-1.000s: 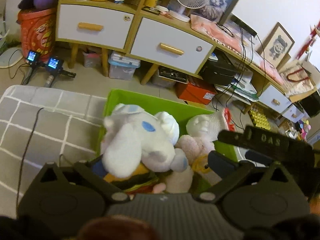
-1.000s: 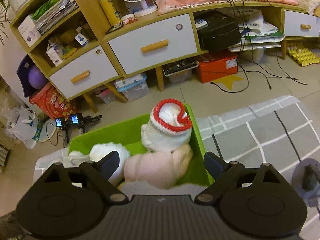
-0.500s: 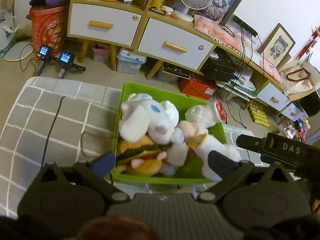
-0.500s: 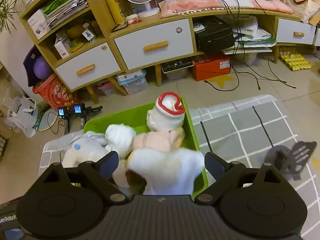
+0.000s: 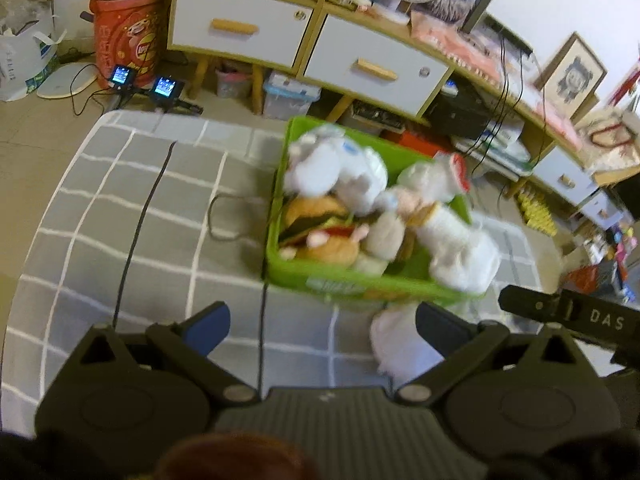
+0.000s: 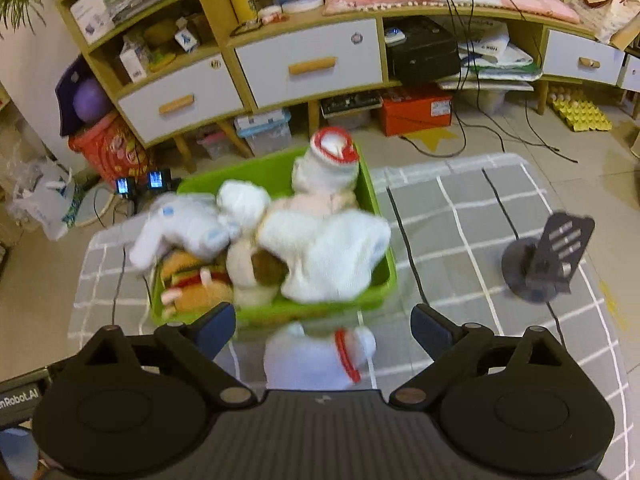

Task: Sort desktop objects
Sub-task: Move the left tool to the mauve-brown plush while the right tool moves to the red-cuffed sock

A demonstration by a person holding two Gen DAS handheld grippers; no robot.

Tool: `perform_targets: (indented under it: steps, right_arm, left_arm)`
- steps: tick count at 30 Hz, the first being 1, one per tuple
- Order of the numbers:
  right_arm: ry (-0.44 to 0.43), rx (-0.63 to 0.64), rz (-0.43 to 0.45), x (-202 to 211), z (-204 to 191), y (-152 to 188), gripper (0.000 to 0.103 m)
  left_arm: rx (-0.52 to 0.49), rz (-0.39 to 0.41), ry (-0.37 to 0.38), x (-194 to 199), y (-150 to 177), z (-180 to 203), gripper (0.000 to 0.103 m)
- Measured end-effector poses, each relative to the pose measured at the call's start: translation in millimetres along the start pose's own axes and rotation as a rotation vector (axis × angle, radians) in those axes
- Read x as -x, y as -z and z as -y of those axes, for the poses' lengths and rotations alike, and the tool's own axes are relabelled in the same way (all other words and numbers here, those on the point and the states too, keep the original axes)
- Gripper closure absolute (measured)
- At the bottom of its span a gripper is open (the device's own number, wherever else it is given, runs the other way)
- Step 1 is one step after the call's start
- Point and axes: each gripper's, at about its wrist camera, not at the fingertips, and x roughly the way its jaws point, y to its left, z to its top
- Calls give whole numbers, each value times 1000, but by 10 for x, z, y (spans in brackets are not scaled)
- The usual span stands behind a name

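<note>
A green bin (image 5: 340, 282) full of plush toys stands on the grey checked table; it also shows in the right wrist view (image 6: 380, 276). It holds a white blue-eyed plush (image 6: 184, 228), a burger plush (image 5: 316, 220), a white plush with a red-rimmed opening (image 6: 332, 160) and a large white plush (image 6: 328, 252). One more white plush with a red cord (image 6: 316, 356) lies on the table just in front of the bin, between my right gripper's fingers; it shows in the left wrist view too (image 5: 400, 344). My left gripper (image 5: 322, 326) and right gripper (image 6: 322, 326) are both open and empty, back from the bin.
A black phone stand (image 6: 544, 256) stands on the table to the right. Black cables (image 5: 136, 232) run across the cloth. Behind the table are wooden cabinets with white drawers (image 6: 308, 64), a red box (image 6: 416, 112) and floor clutter.
Both grippers have pulled back and up from the bin, which now looks smaller and farther. The white plush with the red cord in front of the bin has come into view.
</note>
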Motion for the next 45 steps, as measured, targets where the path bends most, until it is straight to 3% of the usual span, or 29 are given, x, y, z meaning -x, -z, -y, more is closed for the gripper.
perform_targets:
  steps: [6, 12, 19, 24, 29, 33, 40, 45]
  right_arm:
    - [-30, 67, -17, -102, 13, 287, 6]
    - [-81, 64, -98, -184, 132, 423, 5]
    - [-95, -20, -119, -106, 469, 533, 4]
    - [-61, -6, -134, -86, 643, 611, 4]
    - [-74, 20, -157, -19, 787, 736, 4]
    - [-74, 15, -177, 7, 927, 841, 4]
    - [-37, 17, -202, -10, 1152, 950, 4]
    - [-29, -2, -207, -13, 1278, 949, 4]
  left_arm:
    - [-27, -41, -7, -132, 244, -110, 1]
    - [-77, -86, -65, -177, 372, -174, 1]
    - [-197, -135, -98, -210, 596, -136, 1]
    - [-315, -167, -39, -196, 823, 44, 1]
    - [-443, -216, 93, -187, 1114, 307, 1]
    - [-535, -241, 138, -209, 1337, 523, 1]
    - [-636, -270, 240, -236, 1649, 835, 1]
    - [-676, -254, 265, -269, 1806, 990, 1]
